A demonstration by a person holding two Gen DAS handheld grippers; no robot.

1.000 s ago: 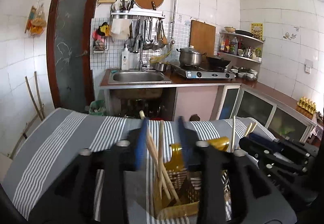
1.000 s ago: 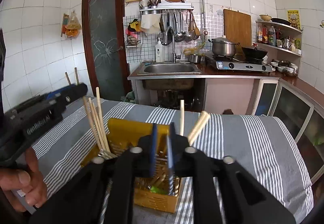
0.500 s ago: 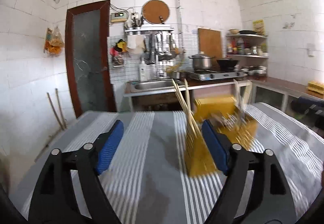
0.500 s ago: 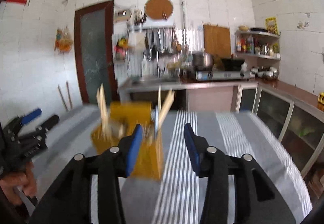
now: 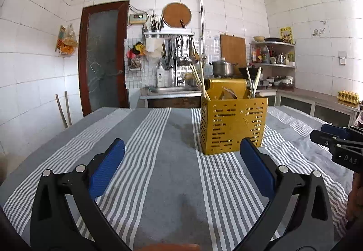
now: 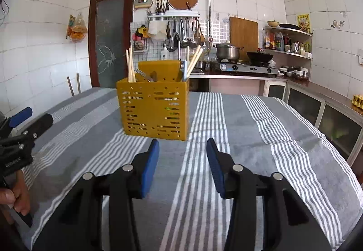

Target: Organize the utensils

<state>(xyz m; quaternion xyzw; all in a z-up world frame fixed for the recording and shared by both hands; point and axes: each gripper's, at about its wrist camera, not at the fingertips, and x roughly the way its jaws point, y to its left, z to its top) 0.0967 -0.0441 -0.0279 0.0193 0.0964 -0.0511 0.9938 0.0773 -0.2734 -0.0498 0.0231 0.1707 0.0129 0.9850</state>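
Both grippers are held low over the striped tablecloth [image 5: 172,173] with nothing between their fingers. In the left wrist view, the left gripper [image 5: 182,153] has its blue pads wide apart, and the yellow utensil holder [image 5: 232,121] stands upright on the cloth beyond its right finger, not touching it. That view also shows the front of the right gripper [image 5: 335,142] at the right edge, well apart from the holder. In the right wrist view, the right gripper [image 6: 182,153] has its pads apart too, but with a narrower gap, and the holder [image 6: 156,112] stands ahead and slightly to the left of the gap. Only this view shows the person's hand [image 6: 15,201] gripping the left gripper's handle at the left edge. Wooden chopsticks [image 6: 130,67] lean out of the holder's left side, and more chopsticks [image 6: 194,60] lean out of its right corner. Metal utensils [image 6: 145,76] show over the rim between them; in the left wrist view they are harder to make out.
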